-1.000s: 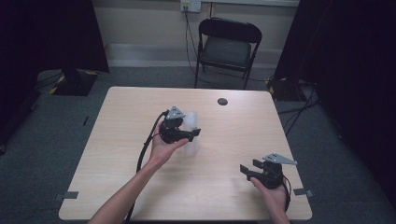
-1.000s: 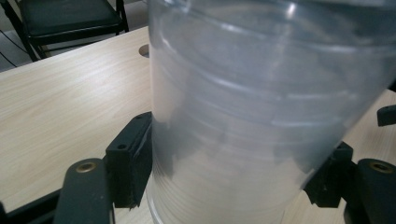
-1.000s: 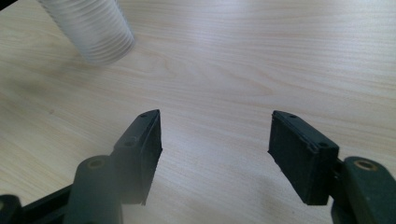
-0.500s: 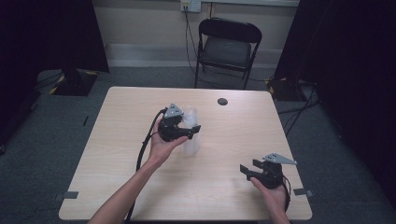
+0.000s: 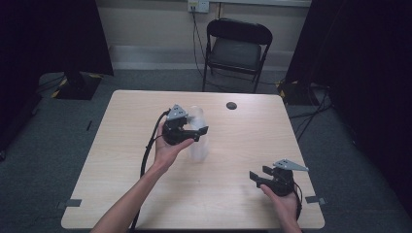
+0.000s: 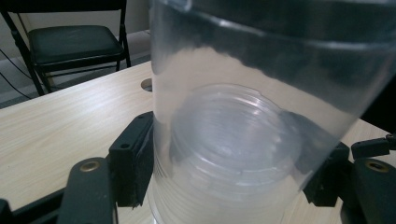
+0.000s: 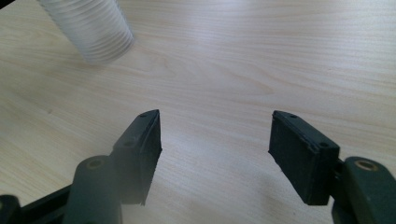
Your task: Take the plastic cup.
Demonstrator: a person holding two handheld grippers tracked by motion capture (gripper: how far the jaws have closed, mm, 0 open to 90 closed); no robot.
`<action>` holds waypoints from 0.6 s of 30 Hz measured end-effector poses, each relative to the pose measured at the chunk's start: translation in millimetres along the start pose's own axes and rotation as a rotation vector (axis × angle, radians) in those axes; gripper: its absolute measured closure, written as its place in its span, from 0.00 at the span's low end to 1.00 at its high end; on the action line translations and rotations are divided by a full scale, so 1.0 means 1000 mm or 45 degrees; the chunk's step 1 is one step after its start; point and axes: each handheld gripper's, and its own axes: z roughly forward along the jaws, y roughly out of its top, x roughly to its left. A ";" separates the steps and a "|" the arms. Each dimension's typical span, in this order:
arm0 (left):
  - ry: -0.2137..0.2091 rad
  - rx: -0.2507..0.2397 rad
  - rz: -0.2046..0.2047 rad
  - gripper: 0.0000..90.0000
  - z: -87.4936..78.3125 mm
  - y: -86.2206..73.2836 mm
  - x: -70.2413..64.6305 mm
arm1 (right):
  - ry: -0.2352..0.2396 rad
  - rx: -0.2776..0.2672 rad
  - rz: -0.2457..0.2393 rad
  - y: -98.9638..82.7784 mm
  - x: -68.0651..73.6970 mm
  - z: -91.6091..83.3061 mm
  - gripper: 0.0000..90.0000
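A tall stack of clear ribbed plastic cups stands upright near the middle of the wooden table. My left gripper reaches in from the left and holds the stack partway up. Its jaws have just been closing with the cups between them, and both black pads now touch the clear wall. At the front right, my right gripper rests low over the table, open, with only bare wood between its pads. The bottom of the cup stack shows at the top left of the right gripper view.
A small dark round spot lies on the table near its far edge. A black folding chair stands behind the table. A cable trails from my left gripper along the forearm. Dark curtains hang on both sides.
My left gripper has shifted slightly toward the far side, and its jaws have narrowed onto the cup stack. The right gripper has stayed in place.
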 end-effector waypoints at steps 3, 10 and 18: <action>0.003 -0.021 0.001 0.36 -0.002 0.001 -0.001 | 0.000 -0.002 0.001 0.000 0.000 0.000 0.38; 0.024 -0.051 -0.003 0.36 -0.004 0.003 -0.003 | 0.007 0.007 -0.004 -0.001 0.001 0.000 0.38; 0.012 -0.090 0.019 0.37 -0.010 0.009 -0.008 | 0.008 -0.004 -0.012 0.000 0.001 0.000 0.38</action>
